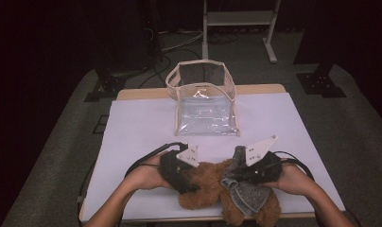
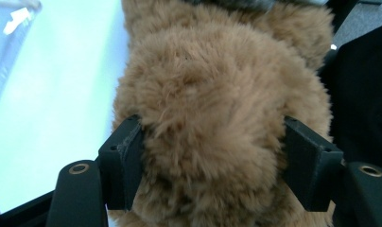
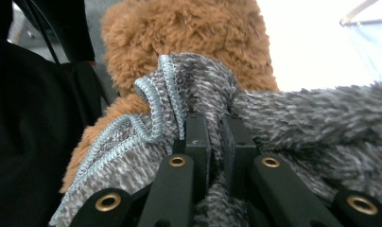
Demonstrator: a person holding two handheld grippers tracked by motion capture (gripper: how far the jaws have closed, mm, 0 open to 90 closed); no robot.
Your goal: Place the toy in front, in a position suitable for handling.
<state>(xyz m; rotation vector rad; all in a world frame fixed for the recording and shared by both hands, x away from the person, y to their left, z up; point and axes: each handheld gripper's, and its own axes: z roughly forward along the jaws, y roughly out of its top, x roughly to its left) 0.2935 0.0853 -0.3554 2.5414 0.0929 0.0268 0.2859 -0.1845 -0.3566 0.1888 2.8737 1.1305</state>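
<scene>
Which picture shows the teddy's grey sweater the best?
The right gripper view: the grey sweater is close up, with its knit and pale blue edging, pinched in the right claw. The high view shows it small on the teddy. The left gripper view shows just a grey sliver at the top.

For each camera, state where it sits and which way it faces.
High view: above the person's side, looking forward and down at the table; forearms, both grippers.
Left gripper view: on the left gripper, facing the teddy bear; its fingers.
Right gripper view: on the right gripper, facing the grey knit garment.
All share the bear.
</scene>
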